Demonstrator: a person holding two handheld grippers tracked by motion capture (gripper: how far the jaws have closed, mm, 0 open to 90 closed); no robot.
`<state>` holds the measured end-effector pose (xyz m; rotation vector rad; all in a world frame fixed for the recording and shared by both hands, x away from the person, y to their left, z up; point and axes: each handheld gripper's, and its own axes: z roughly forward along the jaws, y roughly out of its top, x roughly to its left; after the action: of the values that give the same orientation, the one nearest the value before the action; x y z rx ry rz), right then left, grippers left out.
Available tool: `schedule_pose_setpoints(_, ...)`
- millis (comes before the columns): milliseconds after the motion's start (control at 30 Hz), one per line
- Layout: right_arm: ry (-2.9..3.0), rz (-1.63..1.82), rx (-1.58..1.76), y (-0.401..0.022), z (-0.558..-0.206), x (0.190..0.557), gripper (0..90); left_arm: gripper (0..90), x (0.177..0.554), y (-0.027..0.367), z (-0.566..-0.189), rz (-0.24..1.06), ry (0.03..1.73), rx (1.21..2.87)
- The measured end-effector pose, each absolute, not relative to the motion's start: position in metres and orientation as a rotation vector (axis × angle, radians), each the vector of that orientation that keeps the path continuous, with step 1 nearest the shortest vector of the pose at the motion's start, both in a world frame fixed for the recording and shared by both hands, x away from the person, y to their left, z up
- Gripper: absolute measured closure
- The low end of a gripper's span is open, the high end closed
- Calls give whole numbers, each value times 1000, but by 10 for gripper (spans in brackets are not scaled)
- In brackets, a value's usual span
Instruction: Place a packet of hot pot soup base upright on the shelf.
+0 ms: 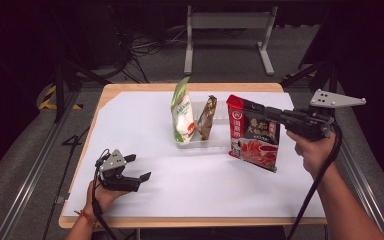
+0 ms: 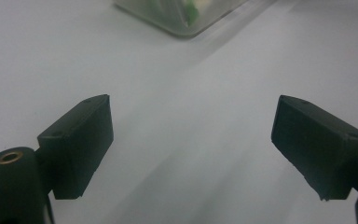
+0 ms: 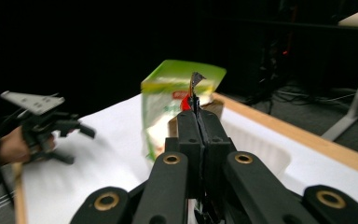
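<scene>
Overhead light is falling on the white table sheet [image 1: 145,125], which is glowing bright while everything from nine through twelve to three o'clock is sinking into near-black. In the left gripper view, the clear tray [image 2: 186,18] at twelve o'clock is blurring out of focus and soft grey shadows are lying across the sheet. In the right gripper view, the green bag [image 3: 168,102] and the left gripper [image 3: 77,140] at nine o'clock are smearing softly.

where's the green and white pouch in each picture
High view: green and white pouch stands upright at table centre, in the clear tray.
Left gripper view: only a blurred green-white sliver at the top edge, inside the tray.
Right gripper view: centre, behind the shut right tool.
Shared landmark: the clear tray.
</scene>
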<state>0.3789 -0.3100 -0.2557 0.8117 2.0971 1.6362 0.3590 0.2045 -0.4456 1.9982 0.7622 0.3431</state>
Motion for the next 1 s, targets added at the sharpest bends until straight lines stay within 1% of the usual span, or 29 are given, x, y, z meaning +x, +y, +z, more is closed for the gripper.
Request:
schedule_pose_setpoints(167, 2056, 1662, 881, -298, -255, 399, 891, 134, 359, 202, -446, 334, 758, 2006)
schedule_pose_setpoints(367, 2030, 1628, 914, -286, -251, 413, 890, 135, 359, 202, -446, 335, 752, 2007)
schedule_pose_setpoints(467, 2015, 1630, 940, -275, -246, 426, 890, 135, 358, 203, -445, 343, 748, 2008)
schedule_pose_setpoints(800, 1963, 1616, 978, -263, -238, 438, 890, 136, 357, 202, -445, 341, 730, 2014)
schedule_pose_setpoints(1000, 1921, 1650, 1027, -262, -243, 453, 890, 137, 357, 201, -445, 343, 720, 2021)
